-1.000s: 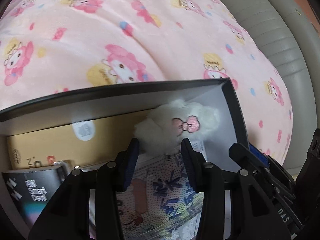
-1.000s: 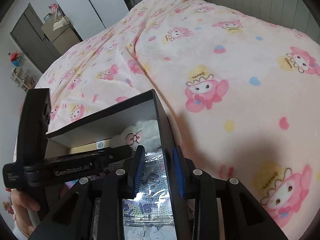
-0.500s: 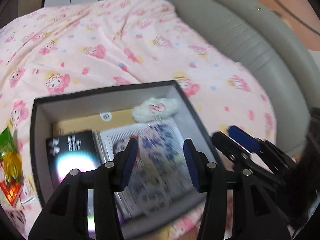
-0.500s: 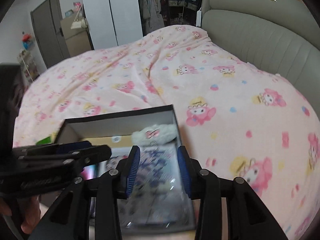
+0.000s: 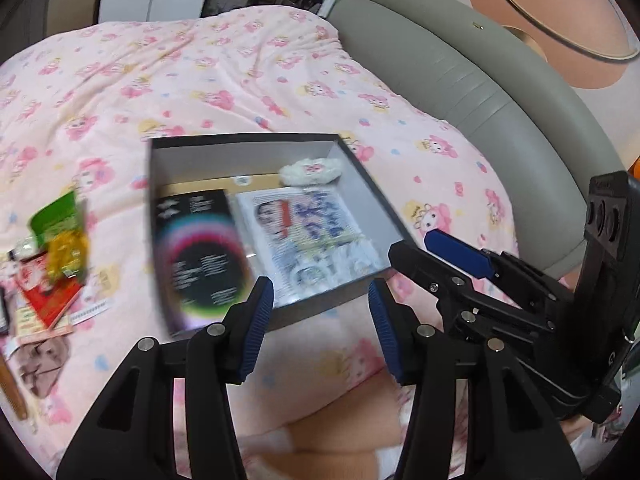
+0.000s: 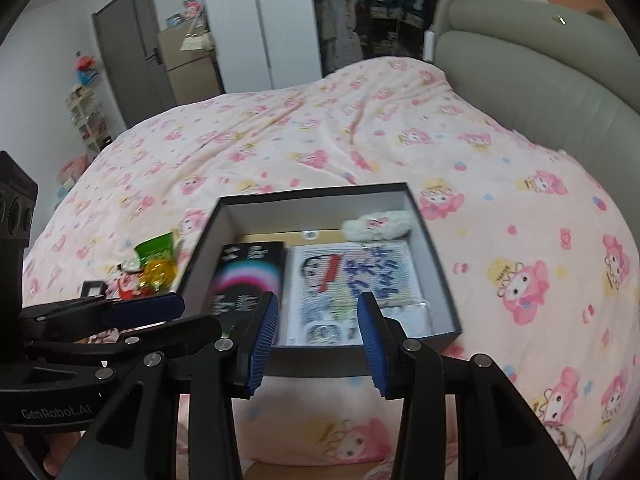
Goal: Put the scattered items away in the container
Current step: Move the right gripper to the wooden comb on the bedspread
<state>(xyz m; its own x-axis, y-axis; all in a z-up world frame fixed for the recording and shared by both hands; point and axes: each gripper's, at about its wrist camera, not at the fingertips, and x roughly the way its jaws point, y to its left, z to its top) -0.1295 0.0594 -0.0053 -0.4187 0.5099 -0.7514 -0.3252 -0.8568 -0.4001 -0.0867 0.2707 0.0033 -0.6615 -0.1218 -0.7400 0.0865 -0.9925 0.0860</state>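
pink blanket (image 6: 500,184), black box (image 6: 438,256), snack packets (image 5: 60,236) beside it

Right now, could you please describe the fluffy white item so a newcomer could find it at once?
On the pink cartoon-print bedspread sits an open dark box with pale inner walls. The fluffy white item lies in its far right corner. It is the only soft, furry thing there, with a pink bow, beside flat printed packs.

Motion blur smears the print on the black box (image 5: 196,256) and the clear-wrapped booklet (image 5: 308,236) in the container (image 5: 244,152), while the snack packets (image 5: 56,240) lie cut by the left wrist view's edge, their labels unreadable.
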